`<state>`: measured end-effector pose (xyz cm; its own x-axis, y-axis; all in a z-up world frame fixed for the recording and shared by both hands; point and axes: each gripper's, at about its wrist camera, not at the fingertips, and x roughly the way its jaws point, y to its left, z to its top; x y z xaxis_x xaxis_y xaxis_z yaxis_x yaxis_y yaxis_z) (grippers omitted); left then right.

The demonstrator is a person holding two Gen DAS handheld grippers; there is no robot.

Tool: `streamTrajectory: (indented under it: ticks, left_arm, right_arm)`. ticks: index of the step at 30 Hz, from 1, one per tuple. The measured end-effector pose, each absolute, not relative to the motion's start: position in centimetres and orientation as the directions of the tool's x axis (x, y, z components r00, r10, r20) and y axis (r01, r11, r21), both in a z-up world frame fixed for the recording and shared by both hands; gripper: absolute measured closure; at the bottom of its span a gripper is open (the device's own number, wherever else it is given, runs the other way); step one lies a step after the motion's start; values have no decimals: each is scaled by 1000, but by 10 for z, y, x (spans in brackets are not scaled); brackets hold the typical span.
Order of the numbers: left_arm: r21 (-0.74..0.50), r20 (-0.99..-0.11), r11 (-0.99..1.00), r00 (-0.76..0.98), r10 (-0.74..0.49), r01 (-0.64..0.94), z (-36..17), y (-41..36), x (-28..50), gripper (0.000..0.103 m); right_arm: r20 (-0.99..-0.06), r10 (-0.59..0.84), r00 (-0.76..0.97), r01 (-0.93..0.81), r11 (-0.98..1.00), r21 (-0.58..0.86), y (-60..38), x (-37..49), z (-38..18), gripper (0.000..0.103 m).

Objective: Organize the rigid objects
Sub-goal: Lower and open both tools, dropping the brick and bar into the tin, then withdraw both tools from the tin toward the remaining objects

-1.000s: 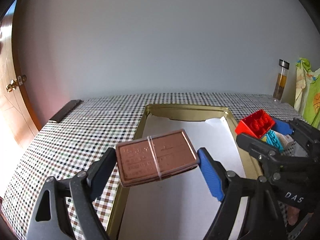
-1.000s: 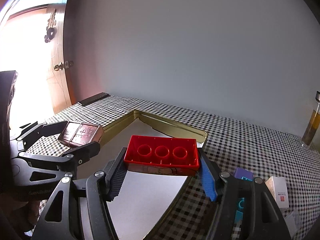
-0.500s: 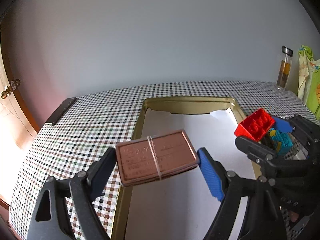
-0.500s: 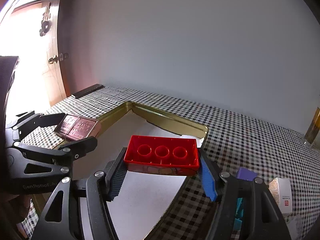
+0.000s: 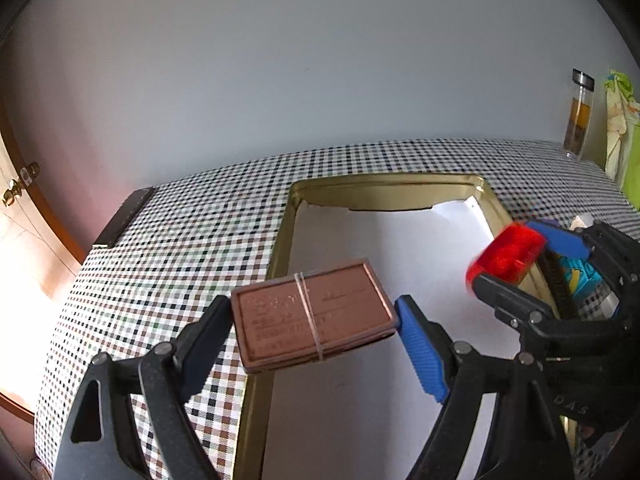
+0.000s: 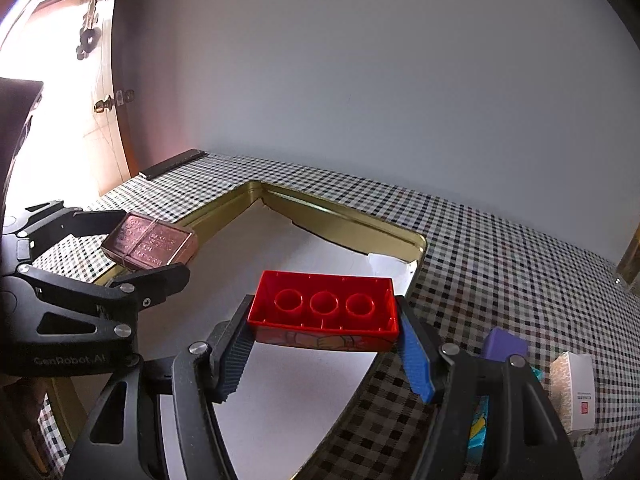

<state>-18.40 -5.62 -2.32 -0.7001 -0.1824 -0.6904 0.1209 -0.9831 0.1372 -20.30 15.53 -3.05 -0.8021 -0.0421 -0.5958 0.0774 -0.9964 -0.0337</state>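
Left gripper [image 5: 314, 312] clamping banded brown case [image 5: 312, 308], hovering over gold tray [image 5: 384, 190], 9 o'clock rim. Right gripper [image 6: 326, 322] jaws just been opening; red brick [image 6: 324, 304] between them, pads touching its ends, near tray's 3 o'clock rim.

Doing it well: lowering both close to white liner [image 5: 380, 248] before releasing, keeping items apart.

Right view showing brick's hollow underside, white box [image 6: 572, 392] and purple block [image 6: 504, 344]. Left view blurring brick, showing bottle [image 5: 578, 116] at 1 o'clock.
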Motion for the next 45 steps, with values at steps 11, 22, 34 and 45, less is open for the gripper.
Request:
streamTrajectory:
  ticks: [11,22,34,45]
  left_arm:
    - [143,-649,-982,-737,-190,127,-15,-57,-175,1]
    - [99,-562,-986,-811,-166,133,-7,-27,-135,1]
    - [47,-501,-998,-865,16,-46,-12,72,-85,1]
    - [90,-538,-977,-835,117,-195,-24,137,-92,1]
  right_arm:
    - [-570,-27,-821,40,-999,-9,163,-184,-24,21]
    - [-490,-9,-872,26,-999,-27,174,-113,-17,19]
    - [-417,216,-883,-212,-976,-56,244,-14,-18,19]
    - [-531,295,-794,-351,-936,5,320,1,-42,19]
